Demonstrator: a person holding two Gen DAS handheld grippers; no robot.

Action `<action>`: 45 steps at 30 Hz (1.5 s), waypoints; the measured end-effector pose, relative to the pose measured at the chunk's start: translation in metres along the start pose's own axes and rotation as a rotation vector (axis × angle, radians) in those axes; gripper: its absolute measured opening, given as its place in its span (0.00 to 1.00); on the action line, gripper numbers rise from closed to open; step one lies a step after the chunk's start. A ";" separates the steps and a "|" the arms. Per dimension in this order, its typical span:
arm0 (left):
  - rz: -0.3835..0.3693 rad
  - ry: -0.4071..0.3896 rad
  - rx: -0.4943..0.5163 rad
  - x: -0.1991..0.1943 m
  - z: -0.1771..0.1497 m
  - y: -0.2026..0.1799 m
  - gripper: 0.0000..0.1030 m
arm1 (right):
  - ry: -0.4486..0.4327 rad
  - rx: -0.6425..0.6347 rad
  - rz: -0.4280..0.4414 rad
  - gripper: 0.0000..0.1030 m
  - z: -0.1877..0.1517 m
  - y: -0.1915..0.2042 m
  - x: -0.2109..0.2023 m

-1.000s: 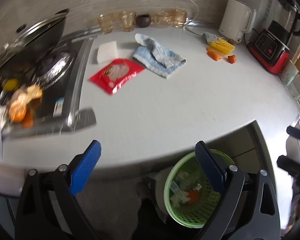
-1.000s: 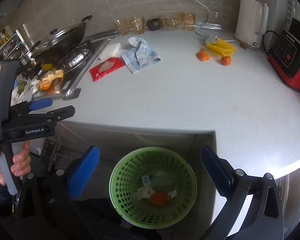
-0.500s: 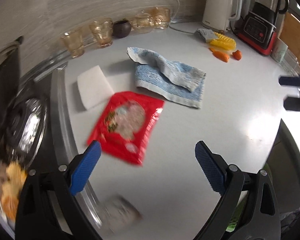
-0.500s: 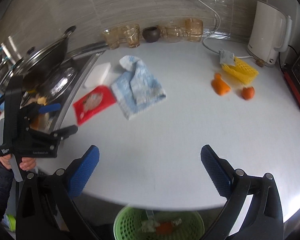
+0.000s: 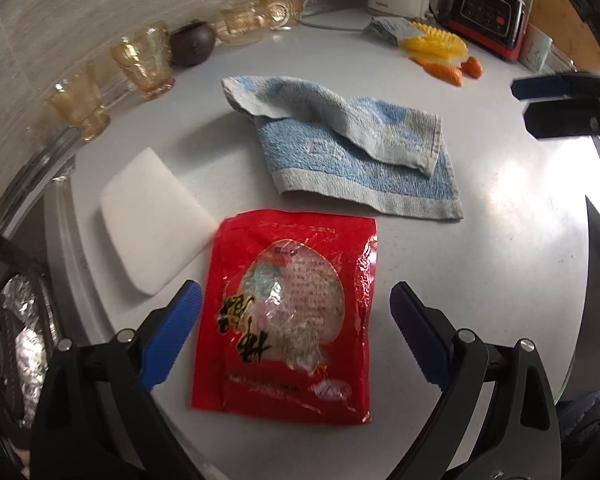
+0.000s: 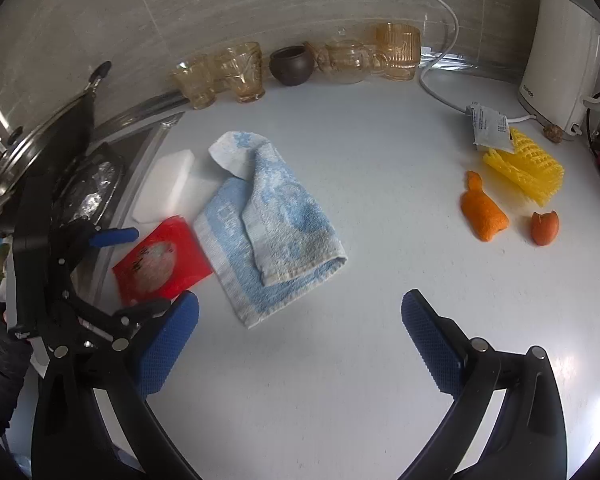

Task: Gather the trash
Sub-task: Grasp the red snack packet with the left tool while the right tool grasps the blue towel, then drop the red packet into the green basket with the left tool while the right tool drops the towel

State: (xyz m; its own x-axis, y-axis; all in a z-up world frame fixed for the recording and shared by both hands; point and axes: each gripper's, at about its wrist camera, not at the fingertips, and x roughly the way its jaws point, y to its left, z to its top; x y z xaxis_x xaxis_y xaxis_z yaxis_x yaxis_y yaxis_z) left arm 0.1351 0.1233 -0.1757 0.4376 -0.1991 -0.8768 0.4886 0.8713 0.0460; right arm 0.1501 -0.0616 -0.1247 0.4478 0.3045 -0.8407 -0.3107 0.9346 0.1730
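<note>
Bright daylight glares off the countertop (image 5: 512, 184); fisheye edges curve, dark.

Your left tongs (image 5: 296, 308) and right tongs (image 6: 300, 320) have black frames with blue, dimpled pads. The wrapper (image 5: 288, 312) is glossy red with a clear oval window and black characters. The towel (image 5: 352, 152) is pale blue with greyish-white bands. The sponge (image 5: 152, 220) is plain white, on a white bench (image 6: 380, 360). At the bench's back edge, your glasses (image 6: 236, 72) are amber and ribbed, and the small pot (image 6: 292, 66) is dark brown. The peels (image 6: 484, 216) are orange, the foam net (image 6: 528, 172) is yellow mesh, and the kettle (image 6: 560, 64) is cream.
</note>
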 end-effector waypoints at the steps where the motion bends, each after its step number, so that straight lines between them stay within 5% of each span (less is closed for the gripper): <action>1: -0.006 0.002 0.004 0.002 0.000 0.000 0.88 | 0.001 0.004 -0.001 0.98 0.001 0.000 0.002; 8: -0.074 -0.010 0.008 0.004 0.000 0.004 0.74 | 0.000 0.022 -0.008 0.98 0.009 -0.004 0.014; 18: -0.113 -0.038 -0.026 -0.007 -0.008 0.012 0.23 | 0.022 -0.074 -0.002 0.98 0.030 0.012 0.044; 30: -0.067 -0.067 -0.159 -0.026 -0.021 0.011 0.20 | 0.043 -0.226 -0.048 0.96 0.059 0.049 0.105; 35: -0.012 -0.068 -0.230 -0.039 -0.024 0.008 0.20 | 0.049 -0.249 -0.081 0.73 0.058 0.055 0.115; 40: 0.006 -0.068 -0.286 -0.053 -0.029 -0.003 0.20 | 0.041 -0.243 -0.082 0.19 0.057 0.055 0.106; 45: 0.004 -0.075 -0.320 -0.067 -0.030 -0.023 0.20 | 0.029 -0.215 -0.064 0.15 0.045 0.044 0.083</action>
State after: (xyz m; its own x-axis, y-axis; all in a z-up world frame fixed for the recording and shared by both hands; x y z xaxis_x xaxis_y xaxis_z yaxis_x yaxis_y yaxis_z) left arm 0.0722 0.1303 -0.1323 0.4993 -0.2173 -0.8387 0.2297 0.9666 -0.1137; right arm 0.2119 0.0131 -0.1637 0.4493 0.2377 -0.8612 -0.4551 0.8904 0.0083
